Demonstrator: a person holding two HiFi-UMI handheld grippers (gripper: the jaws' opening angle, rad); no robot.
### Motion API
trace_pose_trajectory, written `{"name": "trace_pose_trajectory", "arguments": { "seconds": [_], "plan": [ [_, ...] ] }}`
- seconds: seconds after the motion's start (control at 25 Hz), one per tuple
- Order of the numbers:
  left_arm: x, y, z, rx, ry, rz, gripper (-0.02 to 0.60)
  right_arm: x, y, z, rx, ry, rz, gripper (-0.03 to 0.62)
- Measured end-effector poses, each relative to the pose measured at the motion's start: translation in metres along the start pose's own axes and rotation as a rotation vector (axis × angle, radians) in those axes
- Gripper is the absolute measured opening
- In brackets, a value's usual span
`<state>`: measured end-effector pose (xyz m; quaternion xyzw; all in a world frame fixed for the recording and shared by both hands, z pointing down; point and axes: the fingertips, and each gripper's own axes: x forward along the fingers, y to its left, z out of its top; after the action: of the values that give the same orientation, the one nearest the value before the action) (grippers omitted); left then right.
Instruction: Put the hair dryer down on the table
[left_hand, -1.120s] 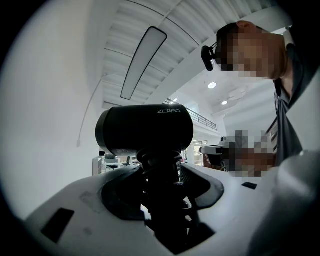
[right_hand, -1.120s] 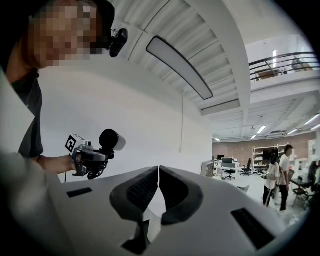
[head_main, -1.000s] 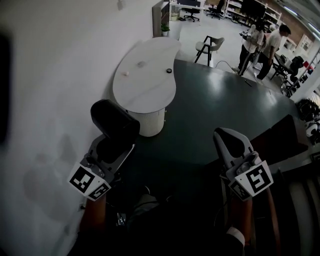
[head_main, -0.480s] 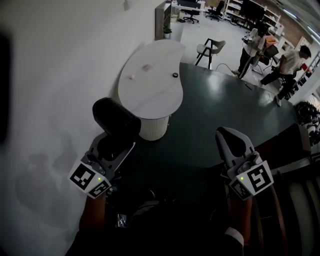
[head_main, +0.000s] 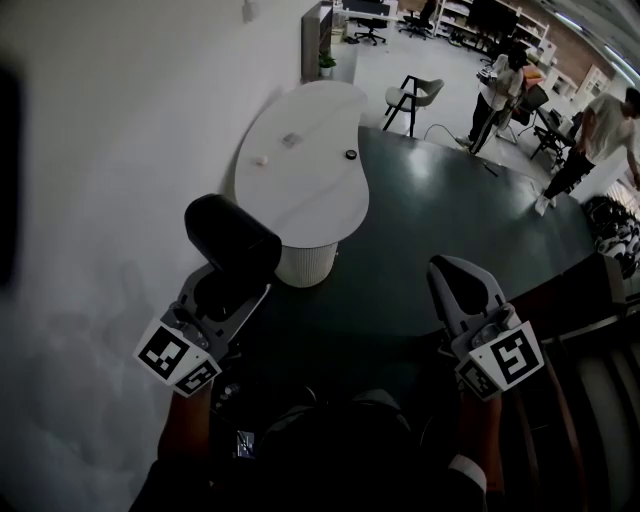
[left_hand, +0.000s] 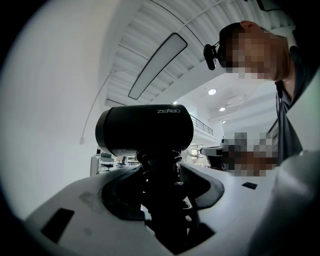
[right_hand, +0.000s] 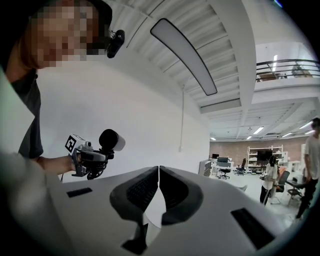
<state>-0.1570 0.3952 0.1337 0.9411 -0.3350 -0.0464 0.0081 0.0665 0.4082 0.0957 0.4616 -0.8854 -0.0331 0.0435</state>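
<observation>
Left gripper (head_main: 228, 292) clamps the hair dryer (head_main: 232, 240) by its handle. The handle runs along the jaws, and the black barrel lies crosswise above their tips, roughly level. It hangs in the air, well short of the white table (head_main: 300, 175). Right gripper (head_main: 462, 288) is apart from it — jaws together, empty.

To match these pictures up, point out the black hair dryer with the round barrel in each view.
Head view: left of centre, the black round-barrelled hair dryer held in the left gripper.
Left gripper view: fills the centre, handle between the jaws.
Right gripper view: small, left of centre, mid-height.
Shared landmark: the plain white wall behind it.
</observation>
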Motion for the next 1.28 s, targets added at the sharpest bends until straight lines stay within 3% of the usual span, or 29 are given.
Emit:
{"name": "trace_pose_trajectory", "arguments": {
  "seconds": [0.44, 1.0, 1.28],
  "plan": [
    [0.055, 0.038, -0.012, -0.036, 0.026, 0.041, 0.213, 0.041, -0.062, -0.006, 0.021, 0.027, 0.018, 0.009],
    [0.127, 0.024, -0.02, -0.011, 0.02, 0.111, 0.213, 0.05, -0.147, -0.02, 0.021, 0.003, 0.088, 0.009],
    [0.138, 0.028, -0.026, -0.012, 0.035, 0.112, 0.213, 0.066, -0.156, -0.023, 0.028, 0.016, 0.109, 0.009]
  ]
}}
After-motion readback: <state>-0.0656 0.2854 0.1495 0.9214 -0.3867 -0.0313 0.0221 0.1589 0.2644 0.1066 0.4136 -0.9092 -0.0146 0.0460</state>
